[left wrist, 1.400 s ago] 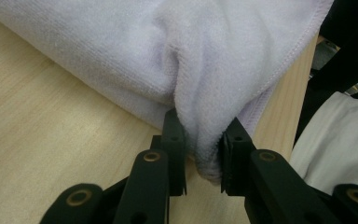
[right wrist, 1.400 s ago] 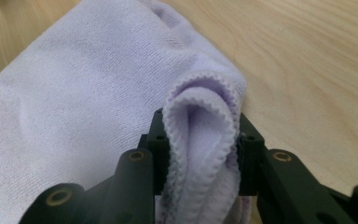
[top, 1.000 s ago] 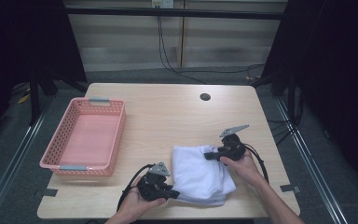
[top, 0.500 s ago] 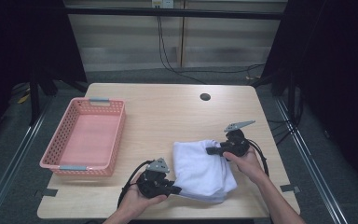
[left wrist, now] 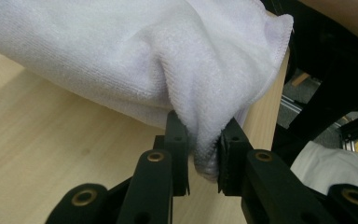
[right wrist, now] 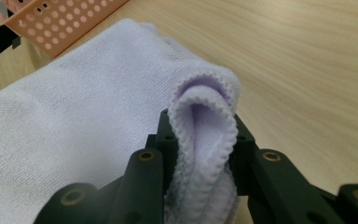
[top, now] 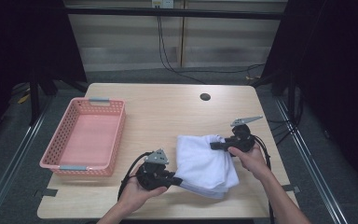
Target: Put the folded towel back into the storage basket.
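A folded white towel (top: 203, 161) lies on the near right part of the wooden table (top: 163, 114). My left gripper (top: 176, 181) is shut on the towel's near left edge; in the left gripper view the cloth (left wrist: 168, 60) bunches between the jaws (left wrist: 204, 156). At the towel's far right corner my right gripper (top: 213, 146) is shut on a folded hem. The right gripper view shows that doubled hem (right wrist: 205, 116) pinched between the two black jaws, the rest of the towel (right wrist: 70, 135) spreading to the left.
An empty pink plastic basket (top: 86, 136) stands at the table's left side; its holed wall (right wrist: 51, 23) appears in the right gripper view. A dark round hole (top: 205, 97) sits near the far edge. Cables trail from both grippers. The table's near right edge (left wrist: 270, 107) drops off beside the towel.
My right gripper has drawn the towel's far corner a little to the right and away, stretching the cloth flatter. The left gripper holds its place at the near edge.
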A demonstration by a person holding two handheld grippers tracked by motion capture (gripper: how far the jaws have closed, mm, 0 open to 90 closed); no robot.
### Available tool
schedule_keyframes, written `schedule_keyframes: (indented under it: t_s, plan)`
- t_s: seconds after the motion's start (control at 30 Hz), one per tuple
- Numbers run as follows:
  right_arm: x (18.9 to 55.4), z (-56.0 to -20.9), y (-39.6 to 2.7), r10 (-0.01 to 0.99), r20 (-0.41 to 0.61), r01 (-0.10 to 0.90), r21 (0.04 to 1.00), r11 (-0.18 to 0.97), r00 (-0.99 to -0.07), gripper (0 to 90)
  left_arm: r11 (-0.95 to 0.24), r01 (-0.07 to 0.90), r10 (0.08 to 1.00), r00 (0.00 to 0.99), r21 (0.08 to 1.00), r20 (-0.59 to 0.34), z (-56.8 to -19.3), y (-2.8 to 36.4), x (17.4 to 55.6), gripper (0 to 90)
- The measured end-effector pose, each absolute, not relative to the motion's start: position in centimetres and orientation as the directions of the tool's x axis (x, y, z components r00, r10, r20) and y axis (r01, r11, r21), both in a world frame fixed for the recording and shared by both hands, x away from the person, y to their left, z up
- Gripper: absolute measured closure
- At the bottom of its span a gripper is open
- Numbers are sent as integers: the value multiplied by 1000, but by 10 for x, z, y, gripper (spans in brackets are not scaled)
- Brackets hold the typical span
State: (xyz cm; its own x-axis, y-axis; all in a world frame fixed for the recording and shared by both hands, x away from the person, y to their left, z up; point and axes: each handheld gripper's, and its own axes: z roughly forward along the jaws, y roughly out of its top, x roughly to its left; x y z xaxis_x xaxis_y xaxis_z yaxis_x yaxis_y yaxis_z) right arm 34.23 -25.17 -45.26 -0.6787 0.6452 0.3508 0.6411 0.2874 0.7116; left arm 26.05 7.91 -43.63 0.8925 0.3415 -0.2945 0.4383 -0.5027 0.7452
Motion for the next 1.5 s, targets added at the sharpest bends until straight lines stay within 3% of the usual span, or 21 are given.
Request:
schedule_keyframes:
  t_s: [0.87,1.5]
  plan:
    - [387,-395,-213,604,321,570,774,276,-729,732,-398,445,414,867,802,-276,-393,124,286,780]
    - [429,-370,-158,546,323,540,787,299,-773,733,-308,471,498,820,827,-282,-371,181,303,784]
